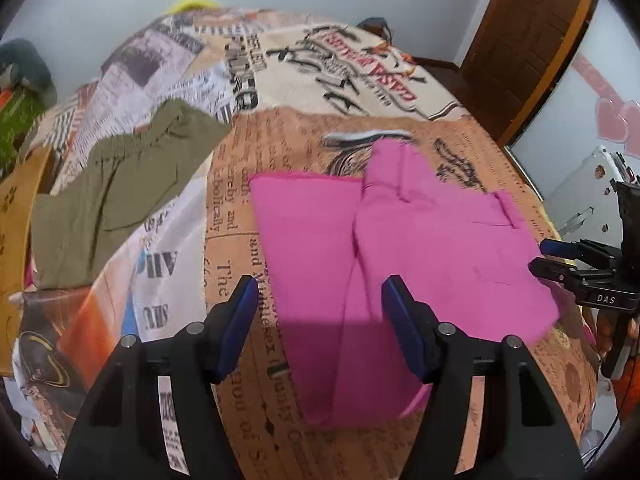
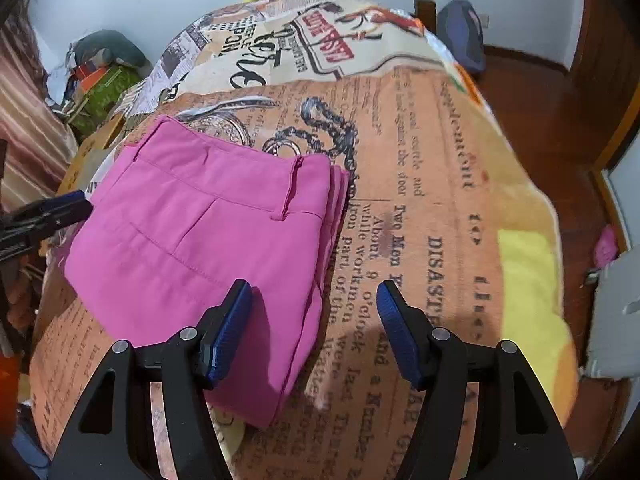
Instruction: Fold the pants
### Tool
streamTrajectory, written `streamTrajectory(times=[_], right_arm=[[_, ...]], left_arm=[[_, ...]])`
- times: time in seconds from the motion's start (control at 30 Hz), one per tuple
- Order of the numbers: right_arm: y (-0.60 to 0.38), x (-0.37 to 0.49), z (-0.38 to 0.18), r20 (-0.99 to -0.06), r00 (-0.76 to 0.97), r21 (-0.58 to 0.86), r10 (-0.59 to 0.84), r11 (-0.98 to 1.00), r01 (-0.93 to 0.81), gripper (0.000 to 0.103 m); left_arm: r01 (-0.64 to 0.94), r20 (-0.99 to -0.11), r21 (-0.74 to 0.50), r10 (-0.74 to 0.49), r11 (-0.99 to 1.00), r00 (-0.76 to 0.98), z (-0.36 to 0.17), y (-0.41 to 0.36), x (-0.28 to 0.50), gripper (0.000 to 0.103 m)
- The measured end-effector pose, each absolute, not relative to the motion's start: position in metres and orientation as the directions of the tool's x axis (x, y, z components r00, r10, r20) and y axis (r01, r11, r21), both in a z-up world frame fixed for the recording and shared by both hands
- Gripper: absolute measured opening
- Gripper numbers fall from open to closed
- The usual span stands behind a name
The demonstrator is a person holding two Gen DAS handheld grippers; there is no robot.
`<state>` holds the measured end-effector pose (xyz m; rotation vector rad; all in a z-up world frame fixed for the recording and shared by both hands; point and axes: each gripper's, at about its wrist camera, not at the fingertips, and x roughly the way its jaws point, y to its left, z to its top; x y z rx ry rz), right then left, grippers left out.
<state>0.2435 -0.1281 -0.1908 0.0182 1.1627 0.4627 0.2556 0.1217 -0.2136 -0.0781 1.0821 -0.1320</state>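
Note:
Pink pants [image 1: 400,248] lie folded in a flat stack on the newspaper-print bedspread [image 1: 320,128]. In the right wrist view the pink pants [image 2: 208,232] show the waistband and a belt loop on top. My left gripper [image 1: 318,308] is open and empty, just above the near edge of the pants. My right gripper [image 2: 314,308] is open and empty over the right edge of the stack. It also shows at the right of the left wrist view [image 1: 548,256]. The left gripper's fingertip [image 2: 72,204] shows at the left of the right wrist view.
Olive green pants [image 1: 120,192] lie on the bedspread to the left. A brown cardboard piece [image 1: 16,248] stands at the far left. A wooden door [image 1: 528,40] is at the back right. A dark bag [image 2: 460,32] sits on the floor behind the bed.

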Motion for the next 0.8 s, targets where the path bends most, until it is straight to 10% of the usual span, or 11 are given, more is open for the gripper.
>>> streamTrajectory(times=[0.53,0.8], right_arm=[[-0.113,0.268,-0.204,-0.852,0.296,0.296,0.431,0.865,-0.406,0.074],[-0.113,0.28,-0.206,-0.831,0.306,0.334,0.464,0.857,-0.393,0.052]], left_arm=[[0.068,-0.878,-0.156,-0.17,0.985,0.448,-0.234,0.122,0.283,0.087],[0.126,-0.867,-0.229,-0.261,0.965,0.425,-0.233,0.111,0.292,0.048]])
